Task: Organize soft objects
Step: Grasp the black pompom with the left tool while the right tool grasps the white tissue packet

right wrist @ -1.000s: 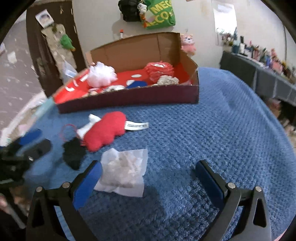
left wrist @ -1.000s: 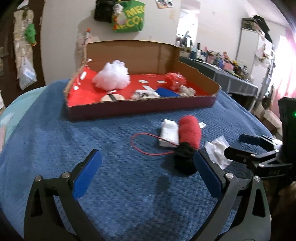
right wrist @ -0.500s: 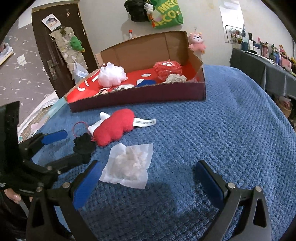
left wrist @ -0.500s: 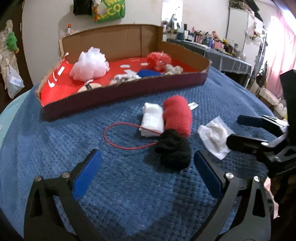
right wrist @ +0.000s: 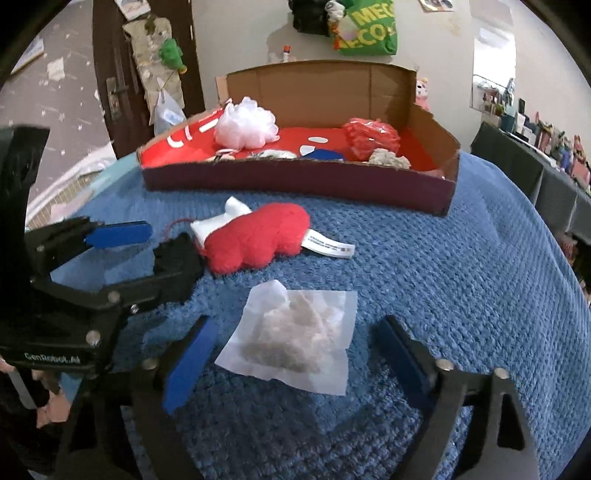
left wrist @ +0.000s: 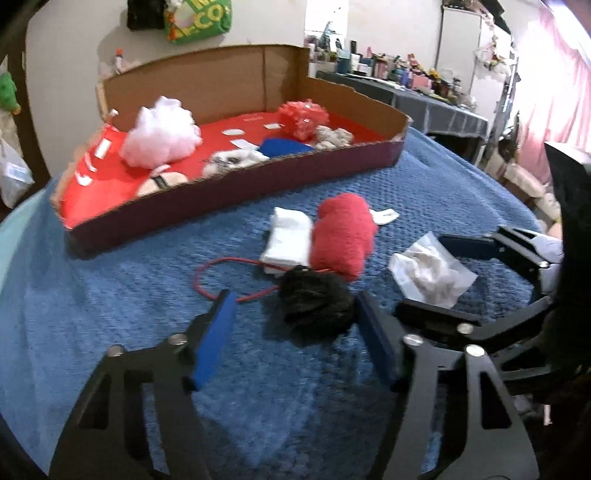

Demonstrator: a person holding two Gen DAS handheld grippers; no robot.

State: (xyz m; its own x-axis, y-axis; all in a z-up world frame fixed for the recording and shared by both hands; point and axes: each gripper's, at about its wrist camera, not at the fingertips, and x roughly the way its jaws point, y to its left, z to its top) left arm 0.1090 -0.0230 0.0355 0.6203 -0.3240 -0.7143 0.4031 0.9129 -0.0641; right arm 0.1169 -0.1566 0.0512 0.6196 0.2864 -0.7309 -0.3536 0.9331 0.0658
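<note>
The black pompom [left wrist: 314,308] lies on the blue blanket [left wrist: 110,295] in front of the cardboard box [left wrist: 236,184], touching the near end of the red plush [left wrist: 341,236], which has a white tag [right wrist: 328,247] on its far side and a white cloth [left wrist: 288,240] against its left. A red cord [left wrist: 221,280] loops out from the pompom to the left. The left hand-held gripper [left wrist: 293,334] has just been closing, and its blue pads now stand on either side of the pompom; the right pad [left wrist: 373,339] looks to touch it, the left is apart from it, so nothing is clamped. Right of the plush lies a clear packet [right wrist: 295,332] of white fluff. The right hand-held gripper [right wrist: 295,362] has also been closing and straddles the packet with its jaws apart, neither pad [right wrist: 190,360] touching it. Inside the box, on its red floor, sit a white mesh puff [left wrist: 162,133], a red puff [left wrist: 304,118], a blue piece [left wrist: 284,146] and a few pale soft things. A green bag [right wrist: 369,29] hangs on the wall behind the box.
</note>
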